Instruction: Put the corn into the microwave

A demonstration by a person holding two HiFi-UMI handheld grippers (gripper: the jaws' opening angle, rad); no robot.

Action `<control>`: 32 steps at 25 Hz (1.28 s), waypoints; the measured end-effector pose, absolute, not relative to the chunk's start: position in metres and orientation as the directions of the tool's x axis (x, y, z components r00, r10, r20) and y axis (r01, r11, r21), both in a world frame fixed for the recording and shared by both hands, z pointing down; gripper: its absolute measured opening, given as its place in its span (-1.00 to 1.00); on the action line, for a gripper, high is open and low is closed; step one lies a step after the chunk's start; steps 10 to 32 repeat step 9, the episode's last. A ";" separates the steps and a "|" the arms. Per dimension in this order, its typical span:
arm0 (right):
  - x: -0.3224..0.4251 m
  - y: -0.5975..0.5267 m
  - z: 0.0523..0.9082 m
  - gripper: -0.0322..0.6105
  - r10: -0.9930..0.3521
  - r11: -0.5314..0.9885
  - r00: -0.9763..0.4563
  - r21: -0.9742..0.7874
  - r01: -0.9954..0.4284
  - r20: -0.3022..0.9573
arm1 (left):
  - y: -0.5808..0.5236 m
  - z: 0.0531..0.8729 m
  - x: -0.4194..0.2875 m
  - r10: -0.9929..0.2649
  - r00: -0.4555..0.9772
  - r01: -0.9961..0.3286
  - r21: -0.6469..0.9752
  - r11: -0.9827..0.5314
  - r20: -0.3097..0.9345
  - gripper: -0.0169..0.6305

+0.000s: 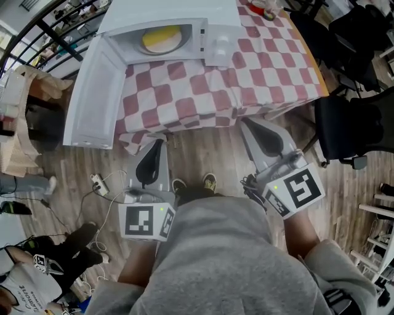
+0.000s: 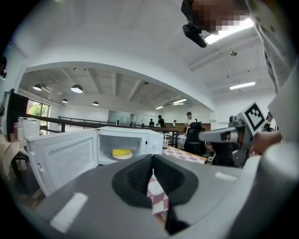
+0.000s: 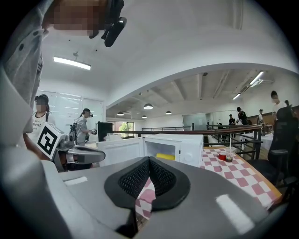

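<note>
The yellow corn lies on a pale plate inside the white microwave, whose door hangs wide open to the left. It also shows as corn in the left gripper view and corn in the right gripper view. Both grippers hover over the wooden floor, short of the table's front edge and well away from the microwave. My left gripper is shut with nothing in it. My right gripper is shut and empty too.
The microwave stands on a table with a red-and-white checked cloth. A cup and a red item sit at its far right corner. A black office chair is to the right, a power strip with cables on the floor at left.
</note>
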State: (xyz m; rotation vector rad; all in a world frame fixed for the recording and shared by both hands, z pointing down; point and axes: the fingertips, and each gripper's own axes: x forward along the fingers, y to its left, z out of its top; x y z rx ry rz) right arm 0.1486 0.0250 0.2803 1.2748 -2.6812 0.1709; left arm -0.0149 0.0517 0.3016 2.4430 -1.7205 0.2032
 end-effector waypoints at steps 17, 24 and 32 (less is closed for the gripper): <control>0.142 0.030 0.281 -0.90 -0.753 0.636 -0.626 -0.022 -0.772 0.204 | 0.056 0.299 -0.018 -0.925 0.333 -0.943 0.046 -0.331 0.184 -0.91; 0.142 0.030 0.281 -0.90 -0.753 0.636 -0.626 -0.022 -0.772 0.204 | 0.056 0.299 -0.018 -0.925 0.333 -0.943 0.046 -0.331 0.184 -0.91; 0.142 0.030 0.281 -0.90 -0.753 0.636 -0.626 -0.022 -0.772 0.204 | 0.056 0.299 -0.018 -0.925 0.333 -0.943 0.046 -0.331 0.184 -0.91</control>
